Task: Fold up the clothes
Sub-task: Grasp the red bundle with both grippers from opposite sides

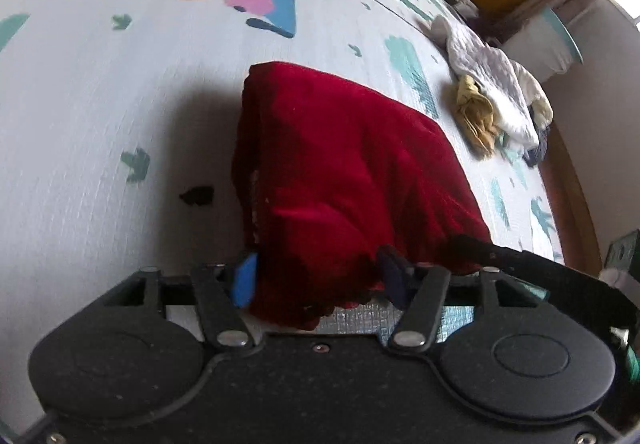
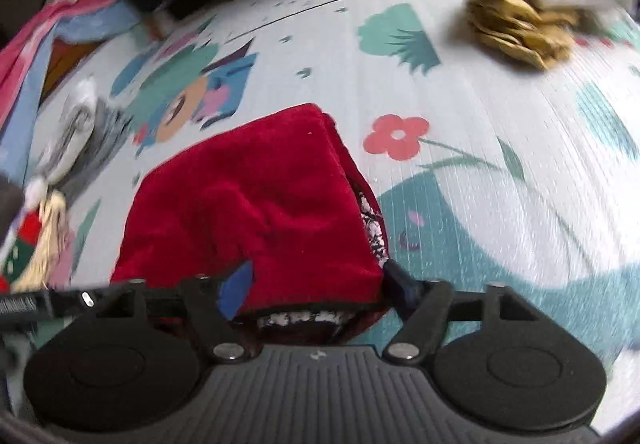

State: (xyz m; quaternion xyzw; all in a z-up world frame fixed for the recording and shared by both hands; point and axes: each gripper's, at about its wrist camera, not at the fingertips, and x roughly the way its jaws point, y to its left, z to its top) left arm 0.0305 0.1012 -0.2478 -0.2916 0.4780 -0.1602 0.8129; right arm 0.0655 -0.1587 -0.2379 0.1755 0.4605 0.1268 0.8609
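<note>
Red garment folded, long axis running away; both claws seemingly pinching near edge.

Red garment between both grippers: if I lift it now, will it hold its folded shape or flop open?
The red garment looks plush and creased, so it is probably floppy and will sag. Its layered edge may fall open. The left gripper and right gripper each straddle only one end.

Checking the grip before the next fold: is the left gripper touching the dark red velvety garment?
Touching. The left wrist view shows the left gripper with its blue fingertips on either side of the near edge of the dark red velvety garment, fabric bunched between them.
</note>
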